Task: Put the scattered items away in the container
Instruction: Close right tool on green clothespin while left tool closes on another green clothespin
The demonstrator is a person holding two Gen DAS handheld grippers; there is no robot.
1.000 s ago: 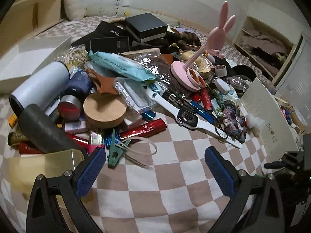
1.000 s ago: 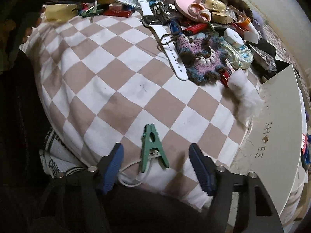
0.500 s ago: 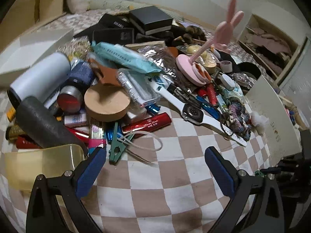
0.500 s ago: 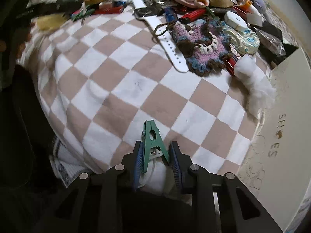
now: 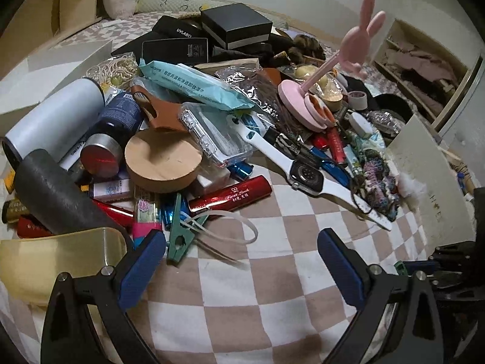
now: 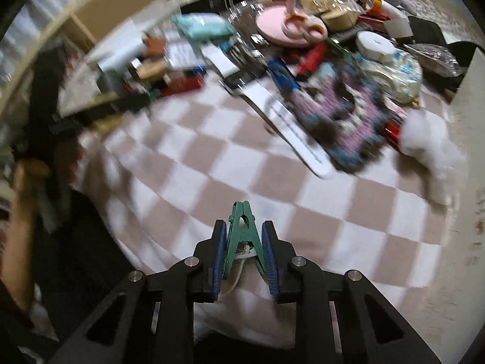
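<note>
Green clothespin (image 6: 242, 230) clamped in right gripper (image 6: 244, 253), checkered cloth (image 6: 212, 163)

The checkered blanket (image 5: 242, 288) is looked down on from close by in both wrist views. The white watch (image 5: 303, 176) (image 6: 291, 133) is shared by the 2 views.

A green clothespin (image 6: 242, 236) with a white cord is clamped between the right claw (image 6: 244, 253) pads, tip pointing forward.
</note>
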